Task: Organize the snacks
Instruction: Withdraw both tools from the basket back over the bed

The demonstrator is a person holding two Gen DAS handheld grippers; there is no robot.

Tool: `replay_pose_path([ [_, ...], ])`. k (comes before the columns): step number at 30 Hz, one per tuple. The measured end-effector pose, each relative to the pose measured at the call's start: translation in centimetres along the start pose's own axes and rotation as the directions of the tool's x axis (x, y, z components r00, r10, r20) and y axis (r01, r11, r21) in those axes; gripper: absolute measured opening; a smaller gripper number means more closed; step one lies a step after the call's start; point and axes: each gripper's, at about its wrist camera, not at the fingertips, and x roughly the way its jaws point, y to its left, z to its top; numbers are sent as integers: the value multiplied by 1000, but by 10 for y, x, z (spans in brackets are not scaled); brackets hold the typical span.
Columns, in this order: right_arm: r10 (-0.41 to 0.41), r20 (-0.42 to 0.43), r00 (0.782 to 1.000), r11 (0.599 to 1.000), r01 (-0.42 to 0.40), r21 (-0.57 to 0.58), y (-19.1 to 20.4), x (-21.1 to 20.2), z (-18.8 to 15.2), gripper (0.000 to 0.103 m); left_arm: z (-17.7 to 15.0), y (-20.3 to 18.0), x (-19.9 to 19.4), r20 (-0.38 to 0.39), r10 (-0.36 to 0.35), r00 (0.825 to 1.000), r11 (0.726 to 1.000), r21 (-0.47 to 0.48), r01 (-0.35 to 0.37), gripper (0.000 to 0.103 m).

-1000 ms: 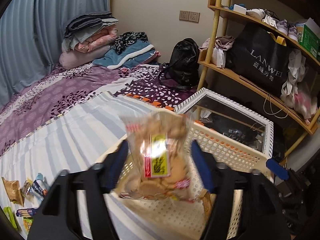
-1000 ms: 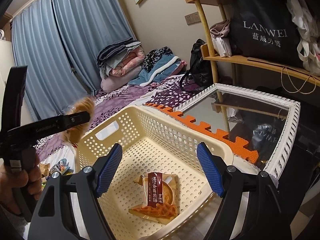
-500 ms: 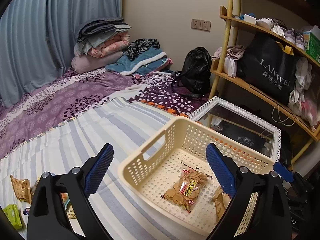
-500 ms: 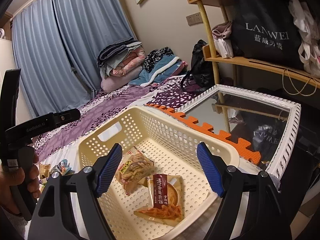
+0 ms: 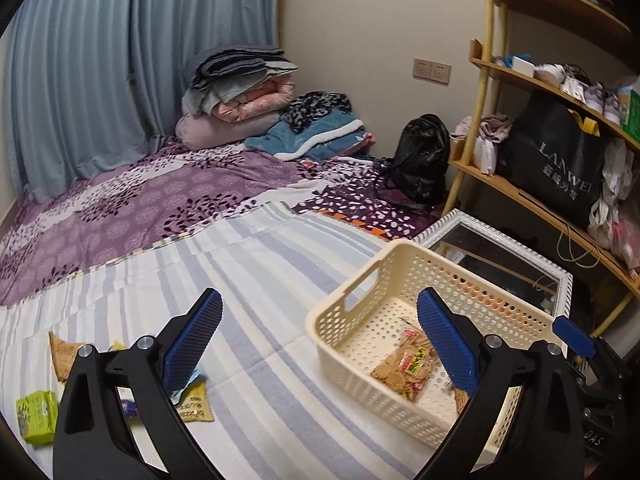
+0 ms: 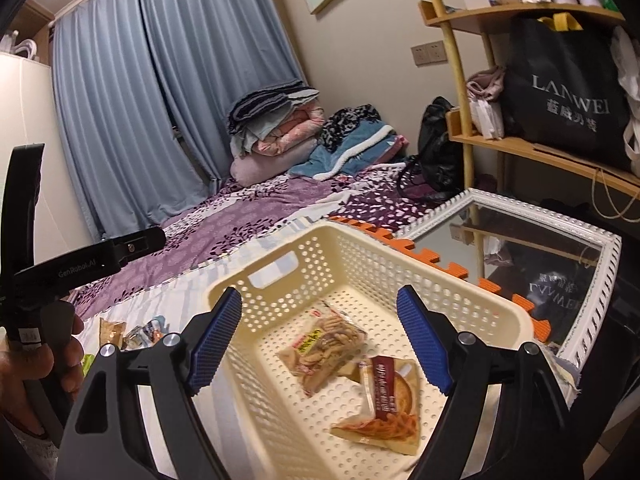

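Observation:
A cream perforated basket (image 5: 362, 288) (image 6: 472, 292) sits on the striped sheet at the bed's right edge. In it lie a clear bag of biscuits (image 5: 404, 364) (image 6: 324, 340) and a pancake snack pack (image 6: 384, 400). My left gripper (image 5: 320, 344) is open and empty, above the sheet left of the basket. My right gripper (image 6: 320, 340) is open and empty, hovering over the basket. Several loose snacks lie on the sheet at the left: a green box (image 5: 36, 416), a yellow-brown packet (image 5: 196, 404), a brown packet (image 5: 60, 356).
A white-framed mirror (image 5: 500, 248) (image 6: 540, 240) lies beside the basket on the right. A wooden shelf (image 5: 540, 200) with a black bag stands behind it. Folded bedding (image 5: 240, 96) and a black backpack (image 5: 420, 160) lie at the far end of the bed.
My left gripper opened and dropped the biscuit bag into the basket, then pulled back and swung left toward the loose snacks. My right gripper stayed over the basket.

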Motion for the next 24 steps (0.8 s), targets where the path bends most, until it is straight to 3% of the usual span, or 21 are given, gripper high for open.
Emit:
replay_pose_path([
  [24, 159, -73, 985, 974, -169, -154, 111, 1, -13, 84, -48, 136, -75, 13, 172, 985, 969, -183, -167, 100],
])
